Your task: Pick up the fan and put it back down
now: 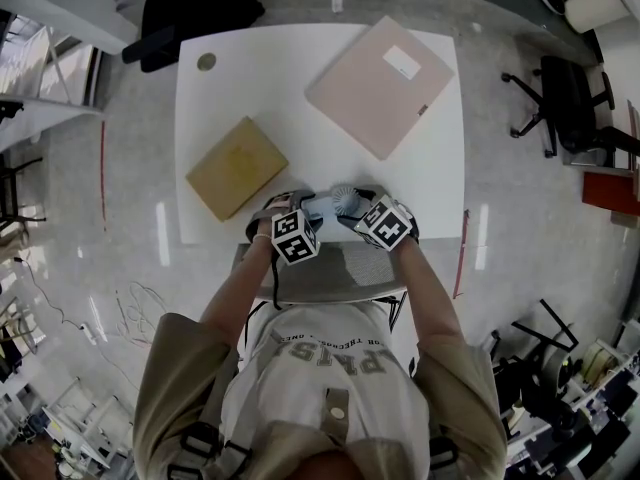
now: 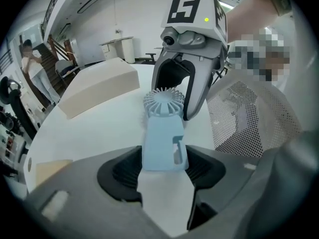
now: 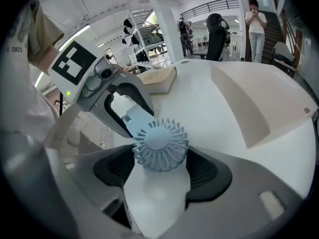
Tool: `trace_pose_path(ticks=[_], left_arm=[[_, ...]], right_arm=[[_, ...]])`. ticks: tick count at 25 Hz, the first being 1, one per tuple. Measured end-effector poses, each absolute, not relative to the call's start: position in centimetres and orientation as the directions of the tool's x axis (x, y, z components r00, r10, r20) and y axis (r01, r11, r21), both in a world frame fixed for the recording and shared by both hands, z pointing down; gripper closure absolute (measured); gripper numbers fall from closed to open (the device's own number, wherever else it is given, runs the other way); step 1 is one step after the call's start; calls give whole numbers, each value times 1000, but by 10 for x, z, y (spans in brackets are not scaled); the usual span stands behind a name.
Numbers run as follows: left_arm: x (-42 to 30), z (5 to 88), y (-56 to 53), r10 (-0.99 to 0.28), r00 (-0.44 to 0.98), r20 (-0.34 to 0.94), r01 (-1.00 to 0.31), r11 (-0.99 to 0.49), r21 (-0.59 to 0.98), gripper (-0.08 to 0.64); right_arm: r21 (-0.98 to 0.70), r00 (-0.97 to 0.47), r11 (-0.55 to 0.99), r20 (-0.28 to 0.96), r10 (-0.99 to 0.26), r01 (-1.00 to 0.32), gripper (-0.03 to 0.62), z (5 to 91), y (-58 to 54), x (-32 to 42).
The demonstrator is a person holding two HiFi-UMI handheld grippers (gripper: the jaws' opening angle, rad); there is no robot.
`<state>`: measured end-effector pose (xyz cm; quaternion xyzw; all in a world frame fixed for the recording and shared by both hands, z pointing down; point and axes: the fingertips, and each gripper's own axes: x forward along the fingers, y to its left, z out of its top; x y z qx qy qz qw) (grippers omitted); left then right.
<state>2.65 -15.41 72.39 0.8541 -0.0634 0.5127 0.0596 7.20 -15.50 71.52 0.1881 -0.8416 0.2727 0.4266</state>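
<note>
Since the handheld fan (image 1: 343, 200) lies crosswise mid-frame, my left tongs (image 2: 163, 164) gape round its handle, right tongs (image 3: 160, 164) pinch its head.

The fan (image 2: 164, 133) was pale blue (grille and body alike) on a white worktop (image 1: 300, 78). Mid-left lay a tan box (image 1: 237, 166), upper right a pink box (image 1: 375, 93) with a white label (image 1: 402, 62). The left tongs (image 1: 315, 208) and right tongs (image 1: 352, 208) were dark grey, their cubes patterned in black-and-white squares.
</note>
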Motion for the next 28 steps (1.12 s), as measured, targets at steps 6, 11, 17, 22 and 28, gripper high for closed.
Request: trace_pose_path(ticks=[6,11,17,22,28], left_arm=[[26,725,-155,-47,472,880,-188,-981,48,278],[24,725,-156,-48,473,880,-199,-978,54,271],[22,724,-157,-54,474,879,-211,-976,54,258],[19,726,-153,-49,470,882,-213,-975,59,258],[17,726,-152,-46,466,884,-213,-975,61,258]], right_arm=[[-314,-565,771,822,-72,-554,272,715,-153,68],[-302,-554,776,830,-72,-553,272,715,-153,66],[-253,-517,797,852,-86,-549,272,724,-153,71],[-225,-492,811,866,-87,-540,272,727,-151,73],[-212,-485,822,870,-87,-528,272,728,-150,72]])
